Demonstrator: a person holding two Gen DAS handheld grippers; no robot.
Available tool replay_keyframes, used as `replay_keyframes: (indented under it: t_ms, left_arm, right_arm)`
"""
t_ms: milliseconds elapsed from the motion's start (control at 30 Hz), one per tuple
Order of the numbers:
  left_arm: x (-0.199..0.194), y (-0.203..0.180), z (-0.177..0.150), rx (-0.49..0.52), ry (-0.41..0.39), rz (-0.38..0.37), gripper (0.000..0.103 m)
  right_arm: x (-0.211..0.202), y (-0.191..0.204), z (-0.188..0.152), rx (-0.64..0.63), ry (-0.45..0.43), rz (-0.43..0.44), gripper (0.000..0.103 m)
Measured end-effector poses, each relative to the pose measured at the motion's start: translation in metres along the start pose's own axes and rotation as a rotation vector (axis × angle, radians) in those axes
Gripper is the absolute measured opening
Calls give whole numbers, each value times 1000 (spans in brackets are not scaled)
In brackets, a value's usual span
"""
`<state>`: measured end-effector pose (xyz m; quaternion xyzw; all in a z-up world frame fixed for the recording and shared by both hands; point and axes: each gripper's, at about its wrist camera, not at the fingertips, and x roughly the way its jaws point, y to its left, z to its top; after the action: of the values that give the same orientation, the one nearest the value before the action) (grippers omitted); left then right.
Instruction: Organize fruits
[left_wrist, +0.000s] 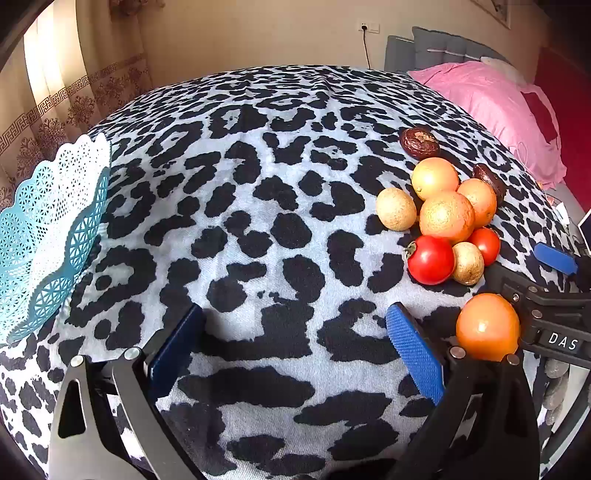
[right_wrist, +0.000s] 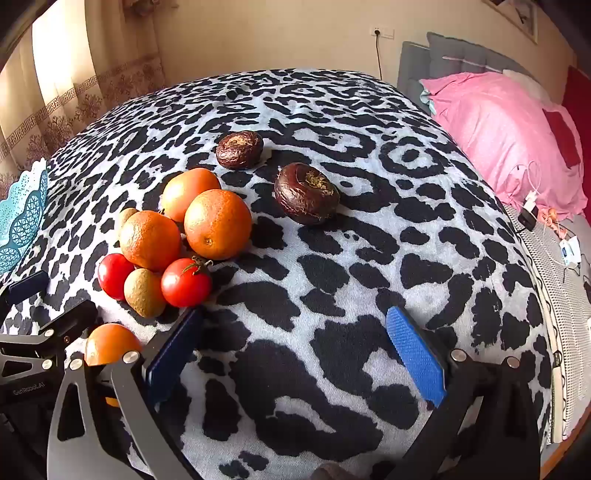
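Note:
A pile of fruit lies on the leopard-print blanket (left_wrist: 280, 206). It holds three oranges (right_wrist: 218, 223), two red tomatoes (right_wrist: 185, 282), two small brown fruits (right_wrist: 144, 293) and two dark wrinkled fruits (right_wrist: 307, 194). One more orange (left_wrist: 487, 326) lies apart, outside the jaws of both grippers and between them. My left gripper (left_wrist: 295, 354) is open over bare blanket, left of the pile. The right gripper (right_wrist: 295, 354) is open too, nothing between its blue pads (right_wrist: 417, 354), with the pile ahead on its left. A blue-and-white lattice basket (left_wrist: 48, 229) stands at the far left.
A pink pillow (right_wrist: 509, 136) and grey headboard (right_wrist: 454, 55) lie at the back right. Chargers and cables (right_wrist: 532, 210) lie along the right edge of the bed. A curtain (left_wrist: 55, 74) hangs behind the basket. Open blanket lies between basket and fruit.

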<state>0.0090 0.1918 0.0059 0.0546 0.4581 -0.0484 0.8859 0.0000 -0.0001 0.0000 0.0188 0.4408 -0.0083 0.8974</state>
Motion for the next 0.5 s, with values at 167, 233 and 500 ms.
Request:
replay_keyframes:
  t_ms: [167,233,500]
  left_arm:
    - [0,0,0,2,0,2,100]
    - [0,0,0,1,0,2,100]
    - [0,0,0,3,1,3,100]
  right_arm:
    - [0,0,0,0,1,0,98]
    - [0,0,0,0,1,0,98]
    - [0,0,0,0,1,0,98]
